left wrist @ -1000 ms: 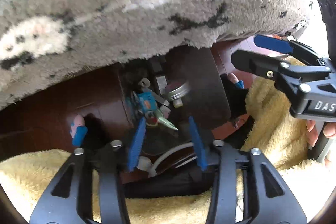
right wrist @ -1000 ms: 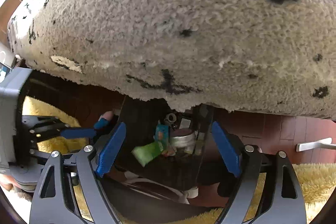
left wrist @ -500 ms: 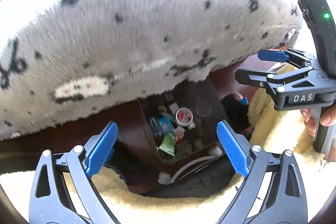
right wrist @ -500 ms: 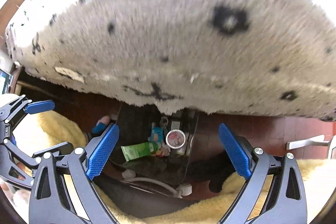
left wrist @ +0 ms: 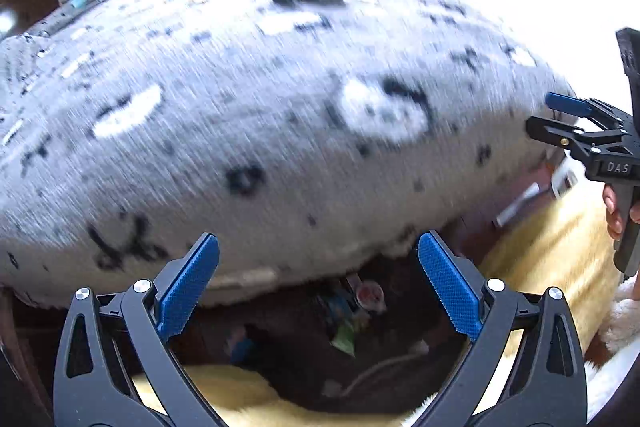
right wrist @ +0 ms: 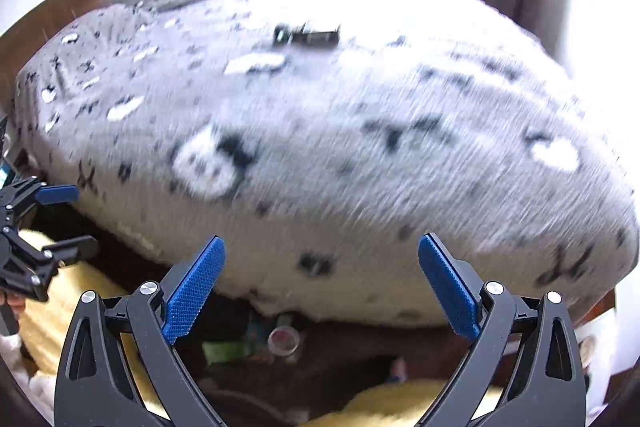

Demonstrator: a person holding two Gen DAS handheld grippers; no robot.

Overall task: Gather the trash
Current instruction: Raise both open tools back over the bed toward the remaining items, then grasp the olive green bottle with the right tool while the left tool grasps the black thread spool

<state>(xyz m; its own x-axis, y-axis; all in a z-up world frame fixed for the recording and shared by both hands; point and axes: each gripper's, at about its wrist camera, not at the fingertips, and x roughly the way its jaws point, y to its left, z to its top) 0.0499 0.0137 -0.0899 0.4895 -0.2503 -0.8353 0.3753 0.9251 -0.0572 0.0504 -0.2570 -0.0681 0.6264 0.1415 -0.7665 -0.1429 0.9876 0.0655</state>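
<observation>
Both grippers pulled way up off the trash pile, left gripper [left wrist: 318, 289] having just sprung wide and right gripper [right wrist: 320, 289] too, nothing in either, and the green tube [right wrist: 226, 351] now sits at 7 o'clock below the right jaws, lying crosswise.

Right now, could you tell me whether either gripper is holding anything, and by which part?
Nothing is held. The left gripper and the right gripper both stand wide open with nothing between their pads, above the trash at the bed's edge.
</observation>
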